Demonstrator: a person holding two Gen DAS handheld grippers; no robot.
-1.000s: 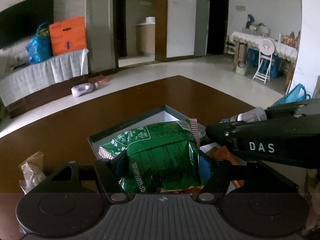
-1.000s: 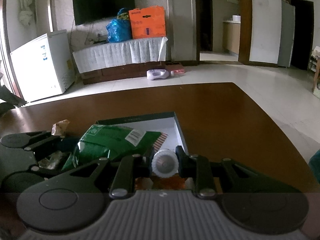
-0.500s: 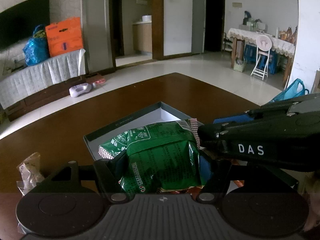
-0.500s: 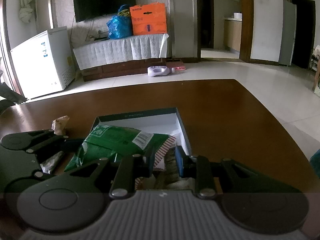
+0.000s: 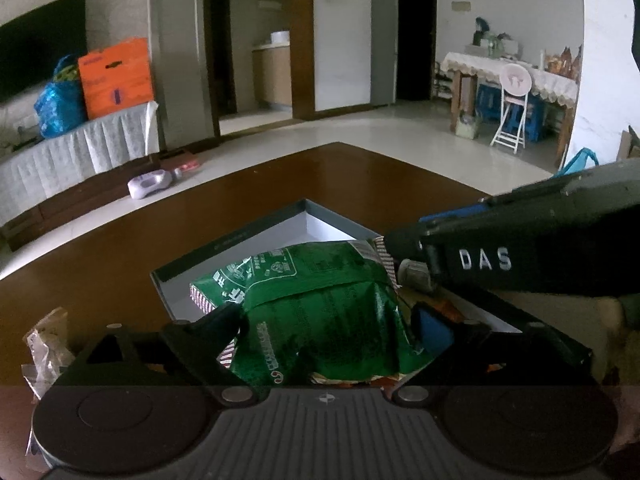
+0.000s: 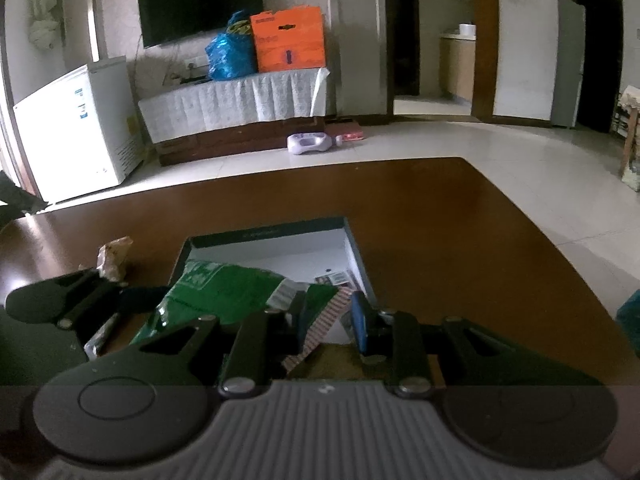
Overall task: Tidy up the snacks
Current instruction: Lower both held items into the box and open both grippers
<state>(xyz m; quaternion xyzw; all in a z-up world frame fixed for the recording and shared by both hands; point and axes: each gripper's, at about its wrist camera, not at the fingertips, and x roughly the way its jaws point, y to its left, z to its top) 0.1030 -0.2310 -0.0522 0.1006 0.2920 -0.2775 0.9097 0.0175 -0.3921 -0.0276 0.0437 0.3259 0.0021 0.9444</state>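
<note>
A green snack bag (image 5: 320, 312) (image 6: 224, 292) lies in the open dark-rimmed box (image 5: 224, 244) (image 6: 264, 234) on top of other packets. My left gripper (image 5: 328, 322) straddles it and its jaws are opening. The blue pad (image 5: 432, 328) stands just off the bag's right side. My right gripper (image 6: 330, 316) reaches in over the bag's striped corner, its jaws close together with only that striped edge showing in the gap. A small grey bottle (image 5: 412, 276) sits right under its tip (image 5: 396, 244); whether it is held I cannot tell.
The box rests on a brown wooden table (image 5: 120, 248) whose far edge drops to a tiled floor. A small crumpled clear-wrapped snack (image 5: 44, 336) (image 6: 114, 256) lies on the table left of the box. Orange packets (image 5: 444, 308) show under the green bag.
The left fingers have spread away from the green bag, which stays in the box. The right gripper has dipped toward the box, and the white cap no longer shows between its fingers.
</note>
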